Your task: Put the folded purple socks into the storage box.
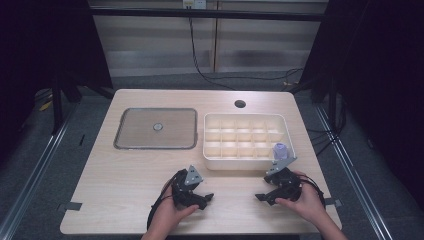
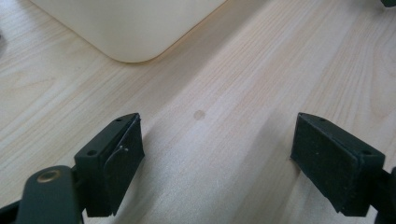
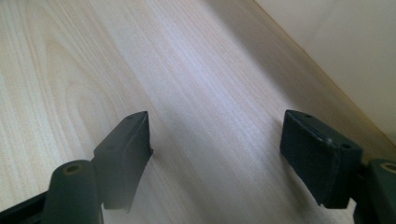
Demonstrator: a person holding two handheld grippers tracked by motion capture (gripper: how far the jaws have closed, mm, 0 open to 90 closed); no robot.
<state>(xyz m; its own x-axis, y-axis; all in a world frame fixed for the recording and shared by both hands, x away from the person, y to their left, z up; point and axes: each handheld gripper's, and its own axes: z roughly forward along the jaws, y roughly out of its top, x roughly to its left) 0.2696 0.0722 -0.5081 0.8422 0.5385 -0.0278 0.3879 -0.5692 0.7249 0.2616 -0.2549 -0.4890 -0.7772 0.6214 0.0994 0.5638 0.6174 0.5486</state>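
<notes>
The table (image 1: 150, 200) is made of light wood with a clear grain and has rounded corners. Near its far edge there is 1 round hole (image 1: 240, 104). The table stands on a grey floor (image 1: 45, 165). On each side of it, a metal rail (image 1: 35, 172) runs along the floor. Behind the table there is a wall of pale panels (image 1: 160, 45) with a dark bar across the top. A black cable (image 1: 197, 65) hangs down this wall and lies on the floor. The left and right sides of the room are very dark. The light falls softly from above.
</notes>
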